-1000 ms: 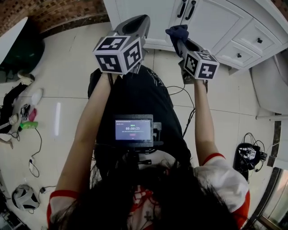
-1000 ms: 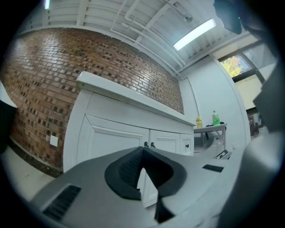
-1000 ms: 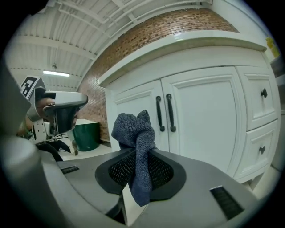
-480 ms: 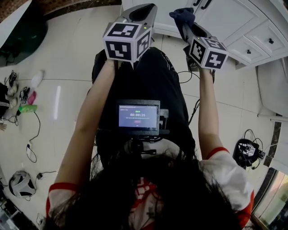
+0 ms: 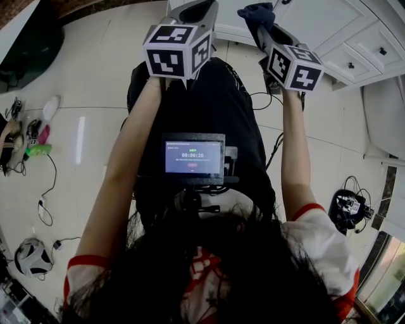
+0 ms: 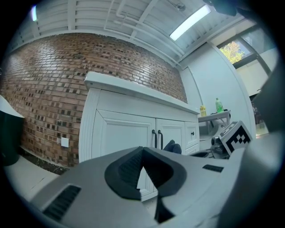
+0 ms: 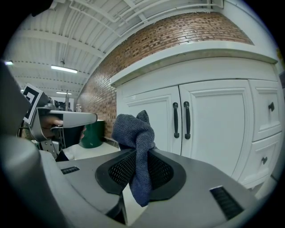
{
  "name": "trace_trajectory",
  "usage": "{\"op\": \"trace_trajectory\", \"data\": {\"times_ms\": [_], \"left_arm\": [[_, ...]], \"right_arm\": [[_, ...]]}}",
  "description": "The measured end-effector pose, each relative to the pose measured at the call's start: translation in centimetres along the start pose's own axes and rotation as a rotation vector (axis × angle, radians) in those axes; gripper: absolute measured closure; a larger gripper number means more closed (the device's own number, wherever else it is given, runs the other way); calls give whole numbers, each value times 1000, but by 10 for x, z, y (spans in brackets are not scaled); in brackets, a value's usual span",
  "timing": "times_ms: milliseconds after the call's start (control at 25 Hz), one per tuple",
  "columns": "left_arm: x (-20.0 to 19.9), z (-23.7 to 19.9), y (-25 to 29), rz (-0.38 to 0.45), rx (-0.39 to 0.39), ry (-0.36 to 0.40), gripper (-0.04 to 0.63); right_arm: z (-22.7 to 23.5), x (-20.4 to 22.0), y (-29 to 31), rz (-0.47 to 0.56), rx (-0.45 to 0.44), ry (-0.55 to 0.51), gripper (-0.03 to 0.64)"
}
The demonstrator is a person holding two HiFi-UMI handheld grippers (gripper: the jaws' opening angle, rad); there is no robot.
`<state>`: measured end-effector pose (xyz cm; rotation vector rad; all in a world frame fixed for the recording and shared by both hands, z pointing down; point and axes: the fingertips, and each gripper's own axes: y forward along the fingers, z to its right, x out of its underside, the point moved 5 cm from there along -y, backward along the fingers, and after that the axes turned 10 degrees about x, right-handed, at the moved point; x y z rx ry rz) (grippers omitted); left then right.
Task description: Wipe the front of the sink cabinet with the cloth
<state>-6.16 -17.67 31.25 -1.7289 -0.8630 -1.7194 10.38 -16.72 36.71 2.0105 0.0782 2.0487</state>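
A dark blue cloth (image 7: 131, 129) is bunched between the jaws of my right gripper (image 7: 140, 167), which is shut on it; in the head view the cloth (image 5: 256, 14) sticks out past the gripper's tip. The white sink cabinet (image 7: 209, 124) stands just ahead, with two dark door handles (image 7: 180, 119) side by side. The cloth hangs a short way off the doors and does not touch them. My left gripper (image 6: 142, 156) is shut with nothing in it and points at the cabinet's left door (image 6: 120, 133). Both grippers are held up side by side in the head view, left (image 5: 196, 9) and right (image 5: 262, 25).
A brick wall (image 6: 49, 89) runs behind and left of the cabinet. A dark green bin (image 7: 91, 131) stands at the left. Cables and small clutter (image 5: 31, 142) lie on the tiled floor at the left, and a device with cables (image 5: 348, 209) at the right. Drawers (image 5: 361, 57) flank the doors.
Both grippers have moved a little forward towards the cabinet and sit higher in the head view. The cloth stays held in the right gripper.
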Motion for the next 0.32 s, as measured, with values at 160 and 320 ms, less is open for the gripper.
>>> {"op": "trace_trajectory", "data": {"times_ms": [160, 320], "left_arm": [[2, -2, -1, -4, -7, -2, 558], [3, -2, 0, -6, -10, -2, 558]], "right_arm": [[0, 1, 1, -1, -2, 2, 535], [1, 3, 2, -4, -1, -1, 535]]}}
